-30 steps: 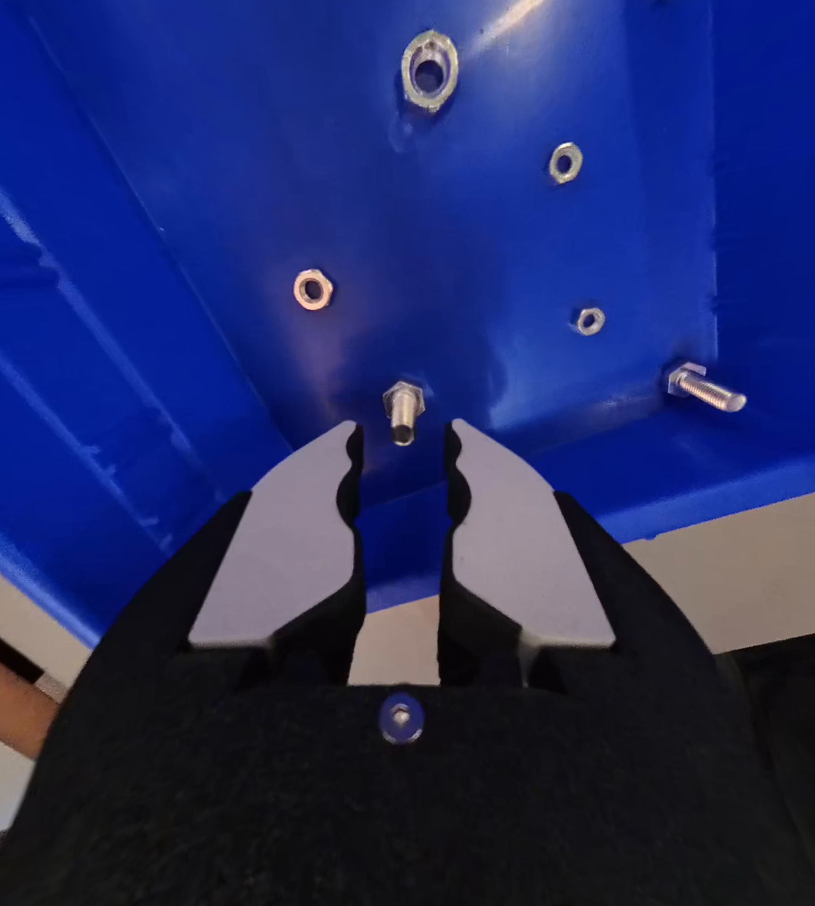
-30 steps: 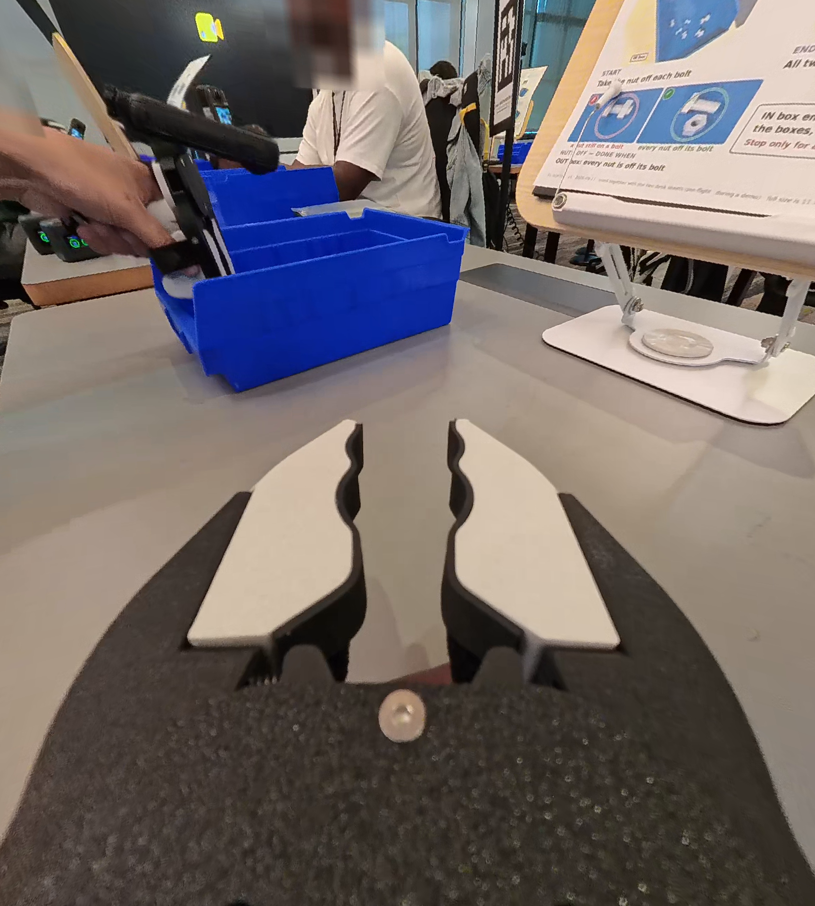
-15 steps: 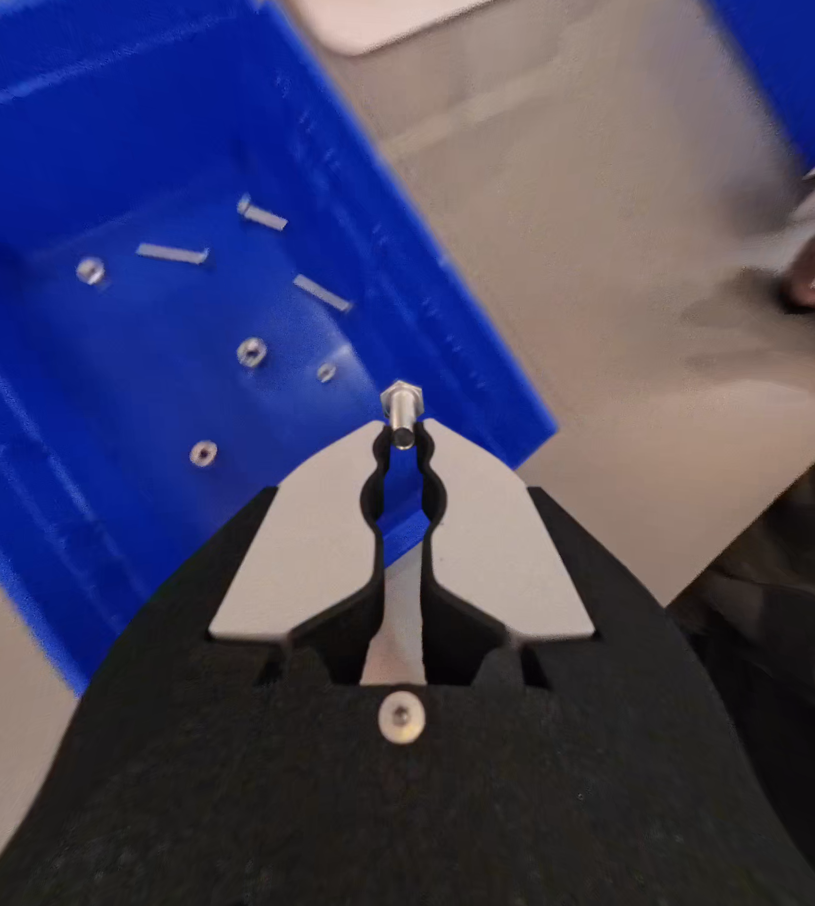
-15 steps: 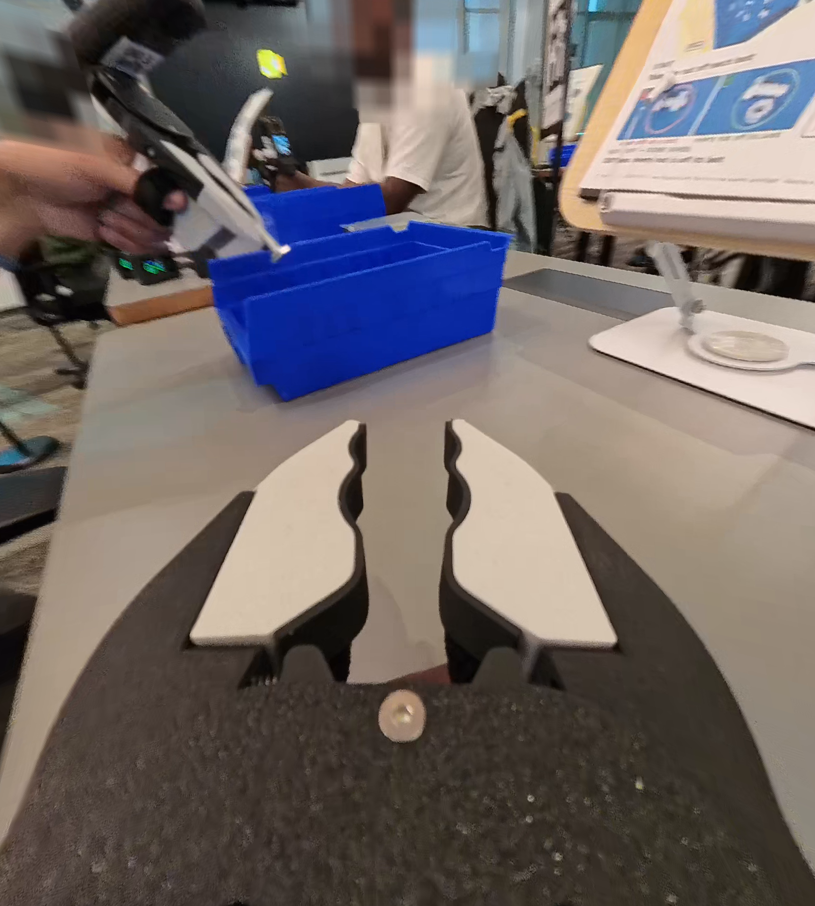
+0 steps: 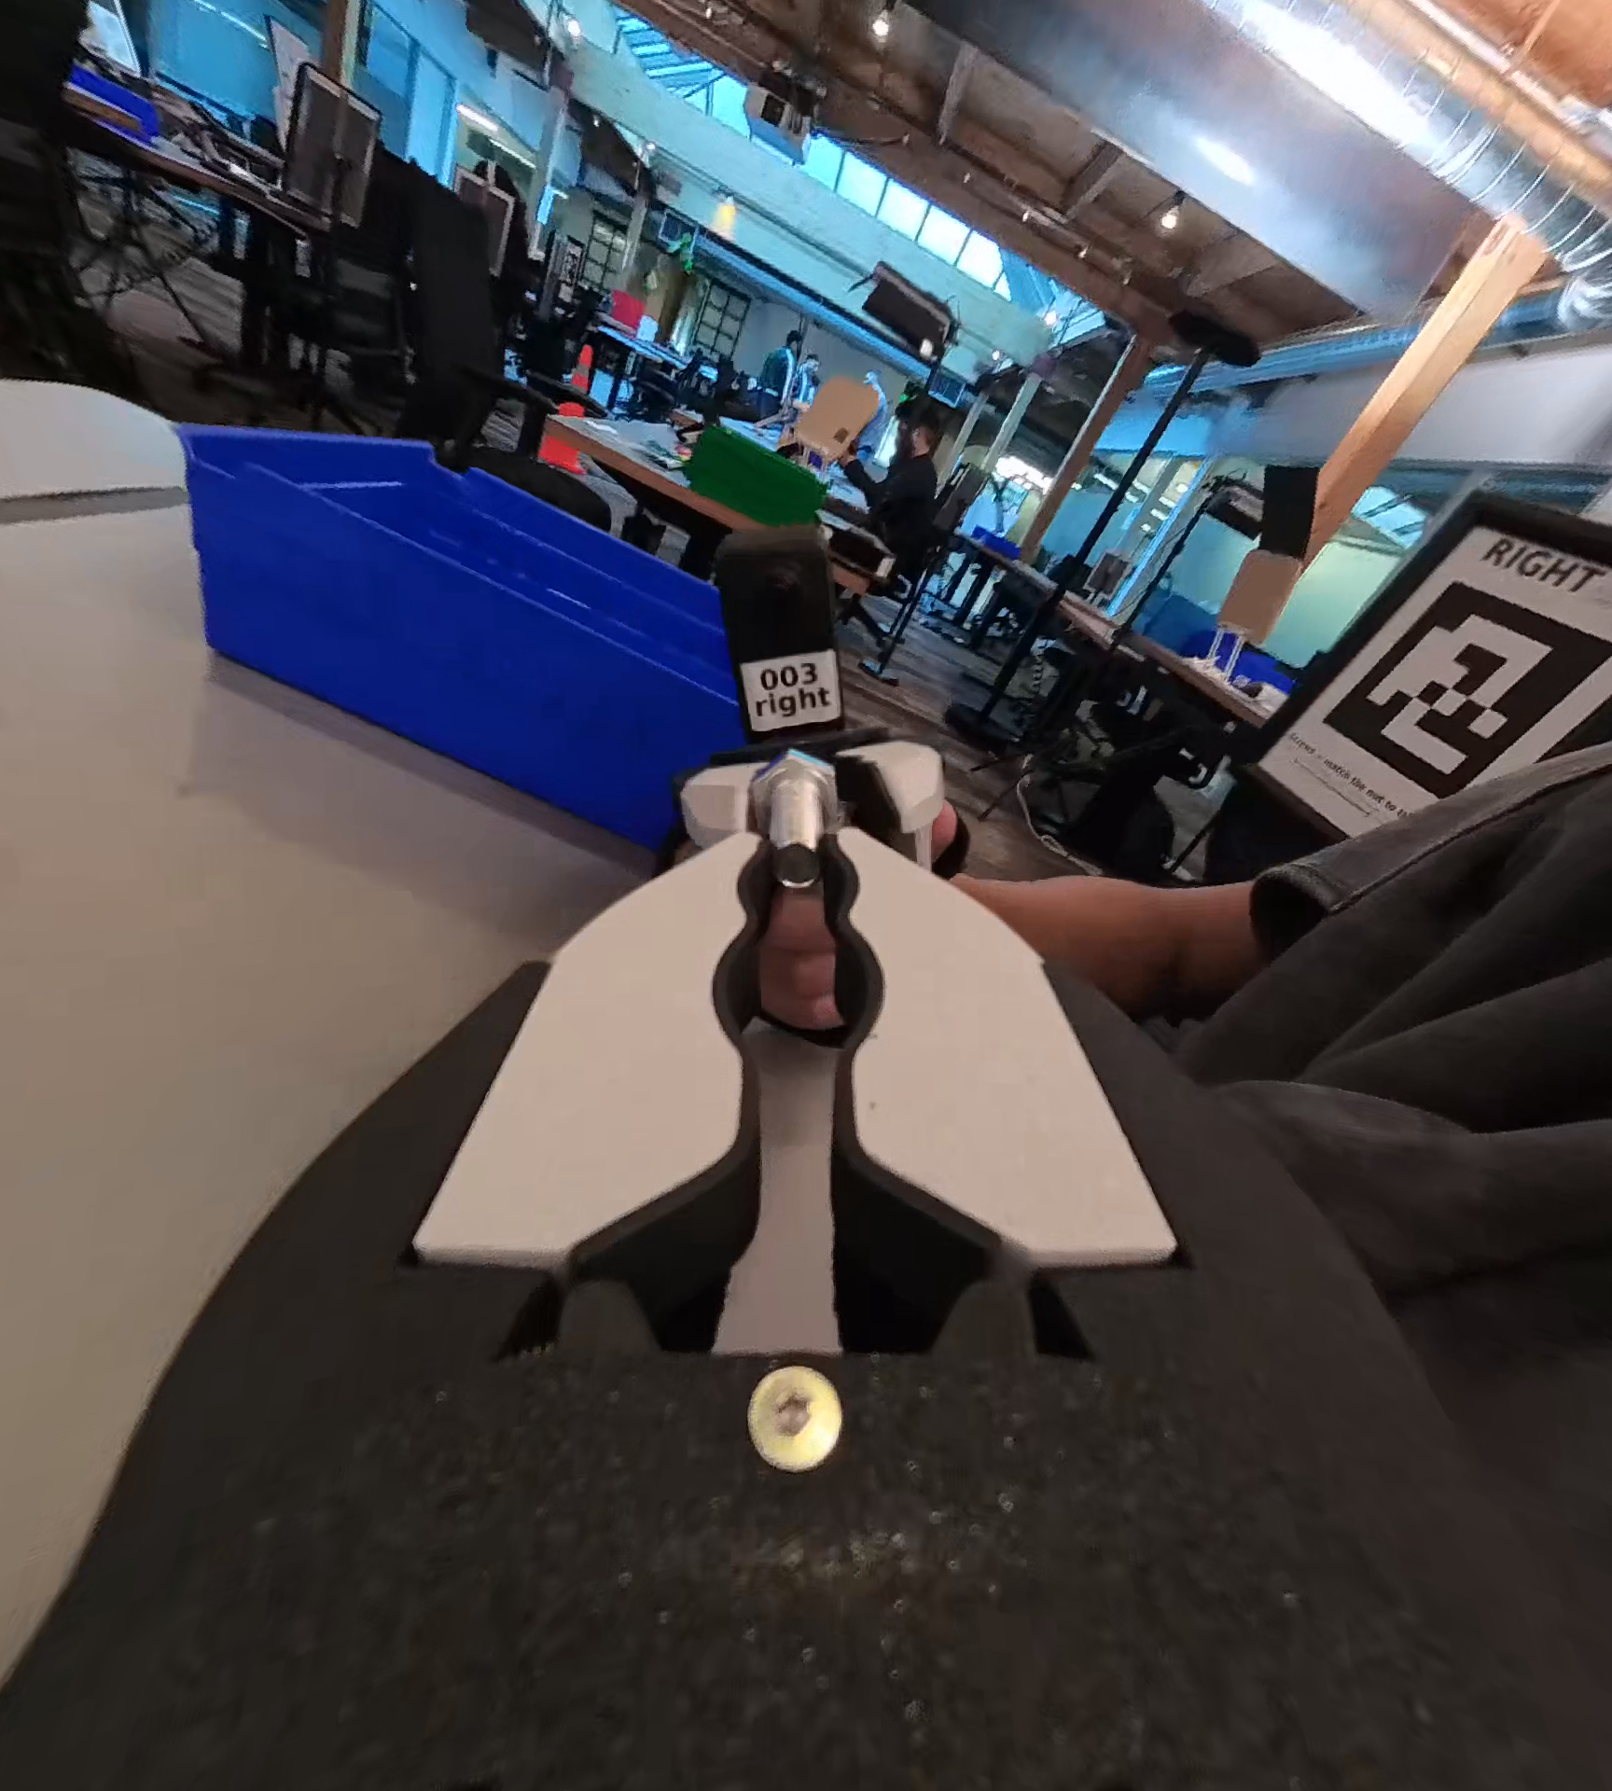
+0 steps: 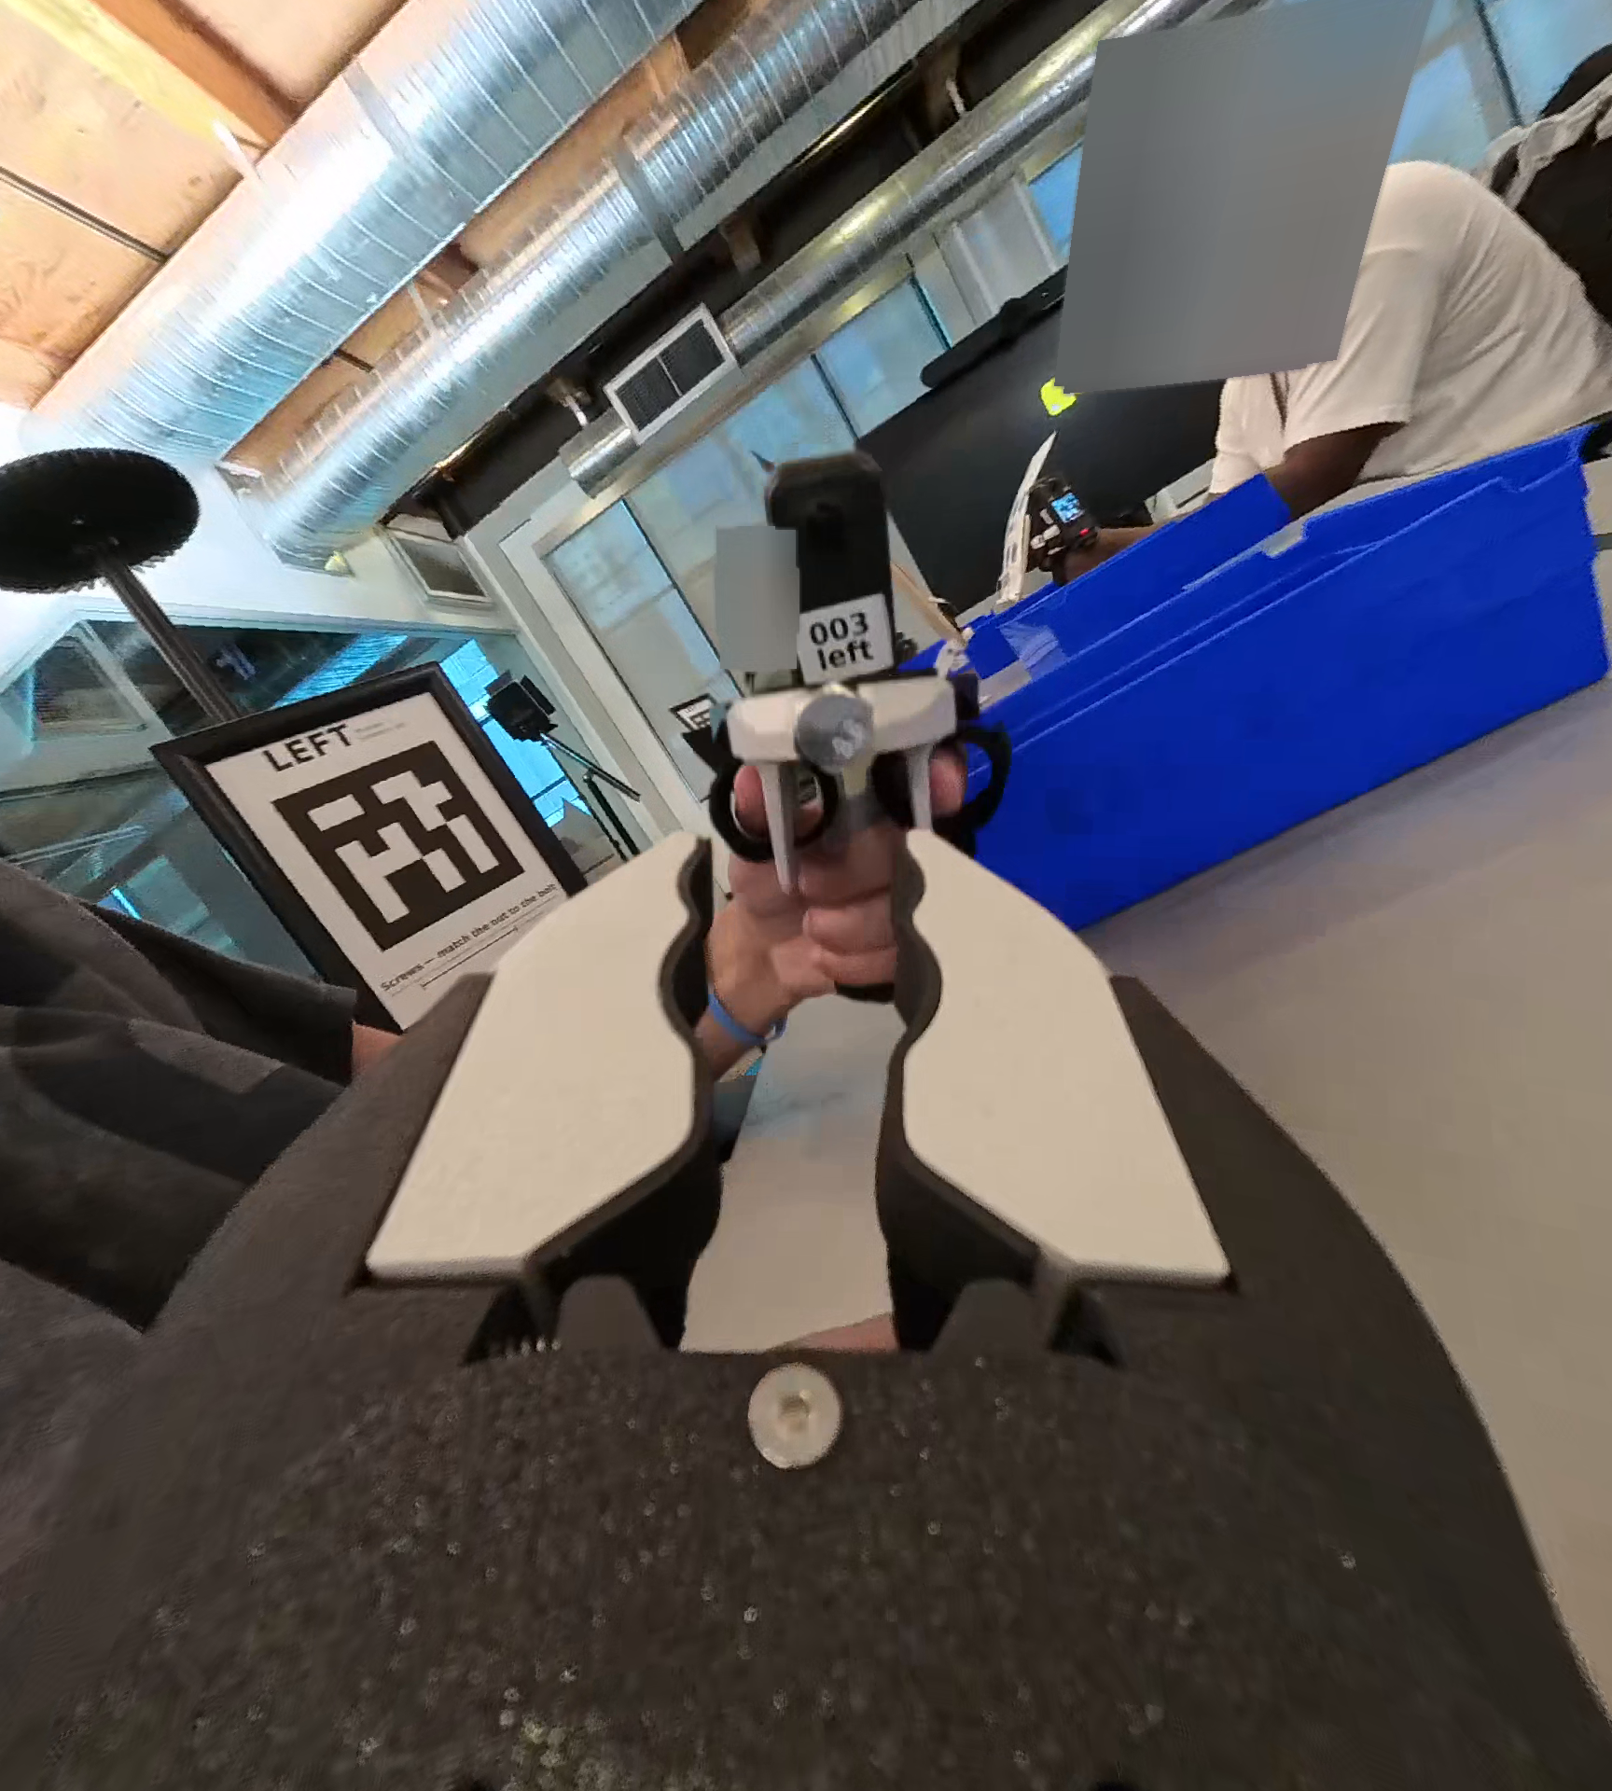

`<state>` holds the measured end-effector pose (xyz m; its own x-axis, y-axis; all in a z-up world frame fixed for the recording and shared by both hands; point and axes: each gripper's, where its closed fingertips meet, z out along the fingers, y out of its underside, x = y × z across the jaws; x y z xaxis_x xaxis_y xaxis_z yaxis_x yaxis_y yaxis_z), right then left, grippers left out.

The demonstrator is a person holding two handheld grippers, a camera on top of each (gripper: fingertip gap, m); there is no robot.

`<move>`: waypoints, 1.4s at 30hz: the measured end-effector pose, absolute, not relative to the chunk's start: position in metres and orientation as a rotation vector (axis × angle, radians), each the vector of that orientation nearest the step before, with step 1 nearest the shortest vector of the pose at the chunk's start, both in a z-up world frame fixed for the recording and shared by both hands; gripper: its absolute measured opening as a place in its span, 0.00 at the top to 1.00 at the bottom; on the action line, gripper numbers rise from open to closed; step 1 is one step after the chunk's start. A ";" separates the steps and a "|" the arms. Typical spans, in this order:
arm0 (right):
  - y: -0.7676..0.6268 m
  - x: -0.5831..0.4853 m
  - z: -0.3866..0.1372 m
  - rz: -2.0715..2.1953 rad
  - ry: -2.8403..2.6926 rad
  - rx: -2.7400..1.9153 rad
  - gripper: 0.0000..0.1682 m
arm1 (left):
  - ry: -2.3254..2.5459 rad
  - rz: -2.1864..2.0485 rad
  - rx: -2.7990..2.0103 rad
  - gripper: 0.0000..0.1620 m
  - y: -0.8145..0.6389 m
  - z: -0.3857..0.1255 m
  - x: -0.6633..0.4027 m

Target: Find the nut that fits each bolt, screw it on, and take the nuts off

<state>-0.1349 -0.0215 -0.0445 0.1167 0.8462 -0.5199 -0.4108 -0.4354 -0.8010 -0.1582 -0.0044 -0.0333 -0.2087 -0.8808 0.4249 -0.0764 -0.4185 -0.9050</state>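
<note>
Left wrist view: the left gripper (image 5: 794,863) pinches a bolt (image 5: 790,822) by its shank — head pointing at the right gripper (image 5: 807,775), beside a blue bin (image 5: 453,620).

Right wrist view: the right gripper (image 6: 807,872) is spread wide and empty — facing the bolt (image 6: 836,734) above the grey table (image 6: 1364,1018).

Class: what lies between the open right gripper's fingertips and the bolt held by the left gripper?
Nothing solid: in the right wrist view, only open air separates the right gripper from the bolt.
</note>
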 end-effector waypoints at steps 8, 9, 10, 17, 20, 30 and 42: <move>-0.011 -0.135 -0.058 1.529 -0.434 -1.449 0.81 | 1.189 -1.743 -1.411 0.94 -0.012 -0.057 -0.144; -0.011 -0.135 -0.058 1.544 -0.433 -1.453 0.81 | 1.194 -1.728 -1.416 0.94 -0.012 -0.059 -0.143; -0.012 -0.137 -0.058 1.561 -0.434 -1.456 0.81 | 1.202 -1.698 -1.426 0.94 -0.011 -0.062 -0.142; -0.016 -0.142 -0.061 1.541 -0.480 -1.471 0.84 | 1.228 -1.687 -1.426 0.94 -0.014 -0.065 -0.141; -0.015 -0.142 -0.062 1.540 -0.474 -1.478 0.83 | 1.220 -1.687 -1.429 0.94 -0.013 -0.066 -0.141; -0.015 -0.138 -0.062 1.455 -0.519 -1.484 0.90 | 1.197 -1.731 -1.419 0.94 -0.017 -0.065 -0.137; -0.020 -0.130 -0.058 1.420 -0.530 -1.449 0.90 | 1.228 -1.497 -1.658 0.68 -0.031 -0.110 -0.171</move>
<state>-0.1301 -0.0196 -0.0578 0.2152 0.8479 -0.4845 -0.3231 -0.4064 -0.8547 -0.1714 -0.0313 -0.1105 -0.0557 -0.9012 0.4298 -0.2450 -0.4049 -0.8809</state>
